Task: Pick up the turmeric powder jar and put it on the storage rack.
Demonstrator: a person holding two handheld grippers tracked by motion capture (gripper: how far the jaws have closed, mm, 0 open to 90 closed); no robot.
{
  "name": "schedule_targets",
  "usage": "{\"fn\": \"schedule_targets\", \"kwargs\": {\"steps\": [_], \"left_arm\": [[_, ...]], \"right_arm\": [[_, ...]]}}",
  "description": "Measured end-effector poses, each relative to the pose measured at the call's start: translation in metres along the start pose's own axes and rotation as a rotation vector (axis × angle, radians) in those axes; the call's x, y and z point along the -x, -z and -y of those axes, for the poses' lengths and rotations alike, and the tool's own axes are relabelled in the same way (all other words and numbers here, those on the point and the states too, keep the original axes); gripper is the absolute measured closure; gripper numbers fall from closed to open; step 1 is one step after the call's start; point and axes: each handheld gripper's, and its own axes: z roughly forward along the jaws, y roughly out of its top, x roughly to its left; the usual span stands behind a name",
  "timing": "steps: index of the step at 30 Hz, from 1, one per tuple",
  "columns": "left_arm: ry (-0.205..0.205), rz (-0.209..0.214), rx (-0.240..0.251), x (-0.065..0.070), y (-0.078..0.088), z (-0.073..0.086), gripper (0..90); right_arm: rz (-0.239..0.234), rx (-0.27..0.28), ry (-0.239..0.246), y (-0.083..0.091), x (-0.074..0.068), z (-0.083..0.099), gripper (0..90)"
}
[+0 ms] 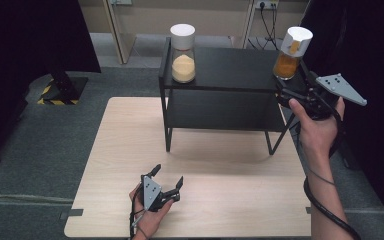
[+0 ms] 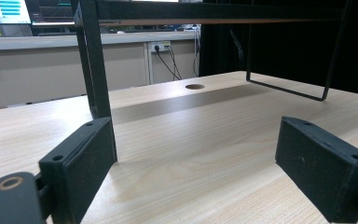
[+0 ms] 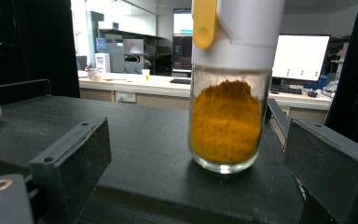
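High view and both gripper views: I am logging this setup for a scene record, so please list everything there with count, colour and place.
Table: one, light wood, middle of the high view, with a round hole in its top.
Shelf: one, black, standing on the far half of the table.
Jar of pale powder: one, glass with white lid, left end of the shelf top.
Jar of orange powder: one, glass with white lid and yellow tab, right end of the shelf top.
Left hand-held gripper: one, black, open, low over the near table edge.
Right hand-held gripper: one, black, open, at the shelf's right end, facing the orange jar.
Hands: two, one on each gripper.
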Motion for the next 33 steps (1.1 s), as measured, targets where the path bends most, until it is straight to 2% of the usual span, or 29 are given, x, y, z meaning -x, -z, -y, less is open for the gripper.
{"fn": "schedule_targets", "kwargs": {"steps": [13, 19, 33], "left_arm": [[-0.007, 0.0, 0.0, 0.001, 0.0, 0.0, 10.9], [-0.005, 0.0, 0.001, 0.001, 0.0, 0.0, 10.8], [-0.008, 0.002, 0.0, 0.001, 0.0, 0.0, 10.7]], "right_arm": [[-0.028, 0.003, 0.005, 0.019, -0.004, 0.029, 7.7], [-0.037, -0.008, 0.022, 0.024, -0.006, 0.038, 7.7], [-0.052, -0.037, 0.027, 0.033, -0.008, 0.06, 7.6]]}}
